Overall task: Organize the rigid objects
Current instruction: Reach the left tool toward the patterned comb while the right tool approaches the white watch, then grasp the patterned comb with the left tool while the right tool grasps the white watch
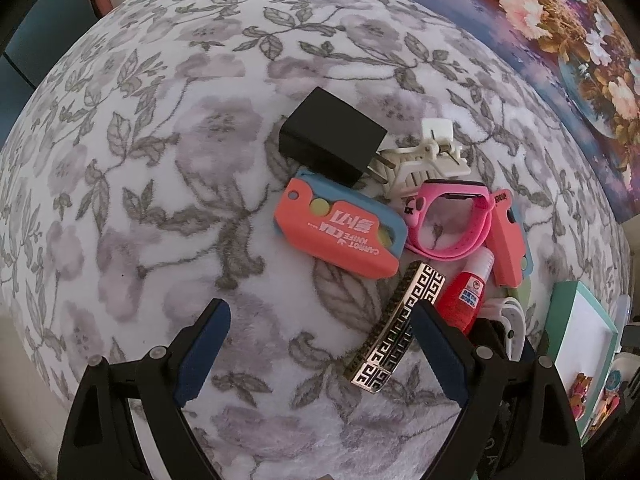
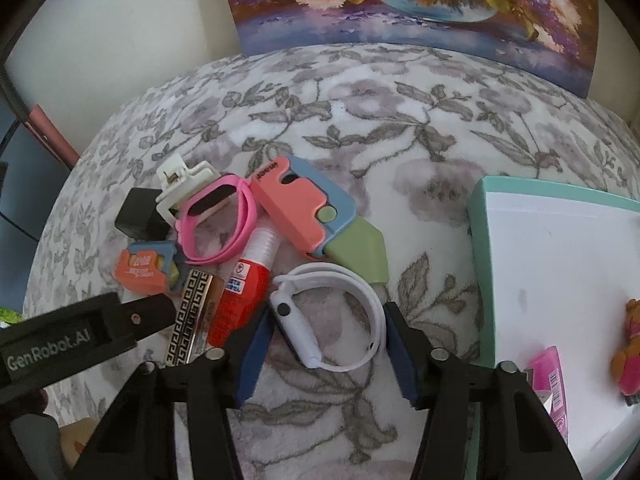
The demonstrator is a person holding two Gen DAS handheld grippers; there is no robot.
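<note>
The right tool (image 2: 326, 326) straddles the white watch (image 2: 320, 312), half-narrowed, its band loop lying crosswise between the pads; the left tool (image 1: 320, 344) is wide, empty.

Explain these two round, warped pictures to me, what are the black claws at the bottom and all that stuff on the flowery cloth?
Each picture comes from a fisheye camera on a hand-held two-finger gripper, looking along its fingers. The left gripper hangs open over the floral cloth. The right gripper straddles a white smartwatch; whether its pads press yet is unclear. Nearby lie a pink watch, red glue bottle, patterned metal bar, two toy carrot knives, black charger, white hair clip. A teal-rimmed box sits right.
</note>
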